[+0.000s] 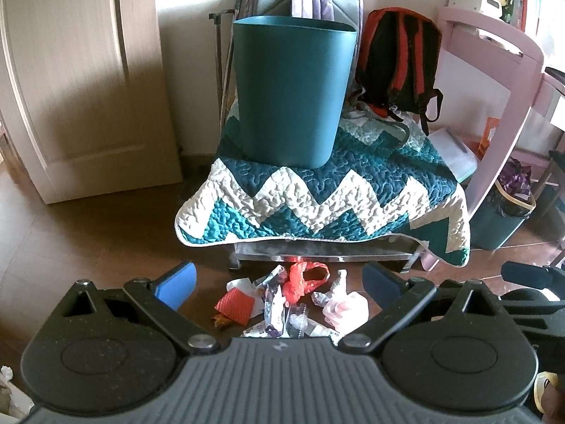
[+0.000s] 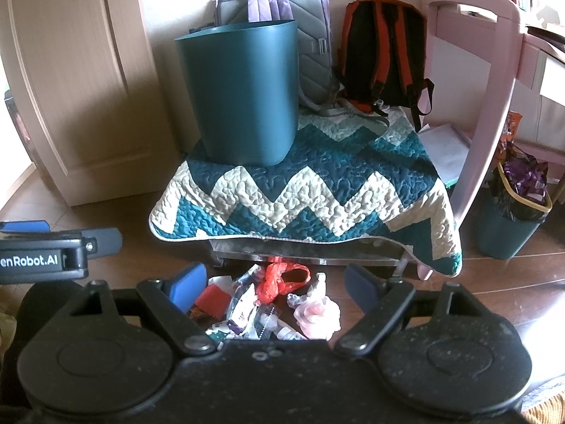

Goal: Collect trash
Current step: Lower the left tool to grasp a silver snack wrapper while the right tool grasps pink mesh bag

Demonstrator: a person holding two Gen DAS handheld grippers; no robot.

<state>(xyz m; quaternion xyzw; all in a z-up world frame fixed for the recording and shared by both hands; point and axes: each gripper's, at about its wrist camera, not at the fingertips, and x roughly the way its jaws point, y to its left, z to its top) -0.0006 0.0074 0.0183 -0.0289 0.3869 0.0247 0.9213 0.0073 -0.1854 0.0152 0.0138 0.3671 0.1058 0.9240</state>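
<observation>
A: Both our tools, left [image 1: 279, 284] and right [image 2: 272, 282], spread wide, nothing held. Trash pile [image 1: 293, 300] on the floor, near side, just below the quilt [image 1: 317, 190] edge.

B: Risks?

A: Thin crinkly wrappers and the limp red bag [image 1: 305, 277] could slip our pads or drag neighbours. Smooth teal bin [image 1: 293, 88] sits on soft padded quilt; we could tip it.

Trash [image 1: 293, 300] lies on the floor between my left gripper's [image 1: 279, 282] fingers; beyond it, a bin [image 1: 289, 88] stands on a quilt [image 1: 317, 194], backpacks [image 1: 399, 63] behind.
</observation>
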